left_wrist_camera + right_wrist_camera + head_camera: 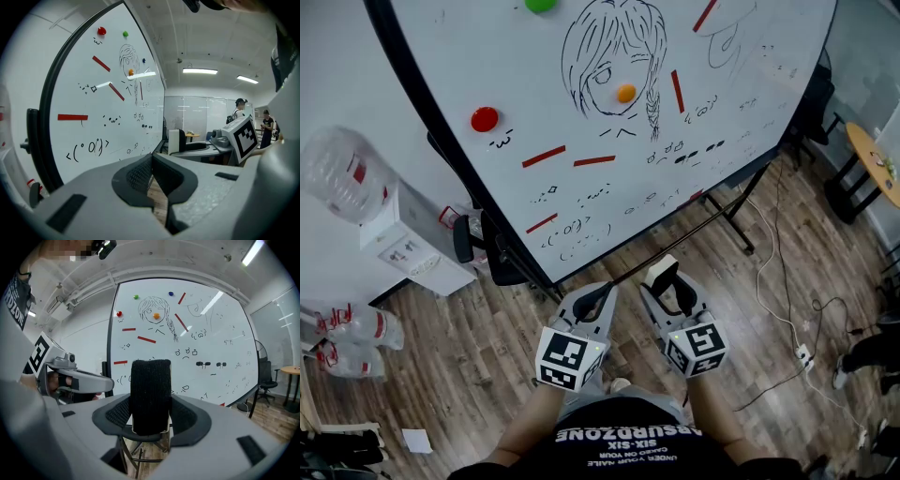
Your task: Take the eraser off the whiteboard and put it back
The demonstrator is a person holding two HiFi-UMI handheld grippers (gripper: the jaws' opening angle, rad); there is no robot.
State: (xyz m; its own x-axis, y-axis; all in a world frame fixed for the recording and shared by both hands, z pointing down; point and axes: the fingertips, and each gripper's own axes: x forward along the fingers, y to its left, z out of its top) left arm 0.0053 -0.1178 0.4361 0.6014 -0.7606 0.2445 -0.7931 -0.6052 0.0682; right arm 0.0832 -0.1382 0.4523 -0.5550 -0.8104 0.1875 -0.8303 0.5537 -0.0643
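The eraser (pixel 150 394), with black felt on a white body, stands upright between the jaws of my right gripper (pixel 151 414), which is shut on it. In the head view its white end (pixel 662 272) pokes out of the right gripper (pixel 667 281), held just short of the lower edge of the whiteboard (pixel 487 56). My left gripper (pixel 602 298) hangs beside it, its jaws closed together with nothing between them (pixel 152 163). The whiteboard (pixel 225 329) carries a drawn girl's head, small doodles, red strips and round magnets.
A water dispenser (pixel 401 242) and spare bottles (pixel 356 328) stand at the left. The board's black stand legs (pixel 736 217) and a black chair (pixel 487 251) are below it. A cable and power strip (pixel 803 354) lie on the wood floor at right, near a round table (pixel 874 155).
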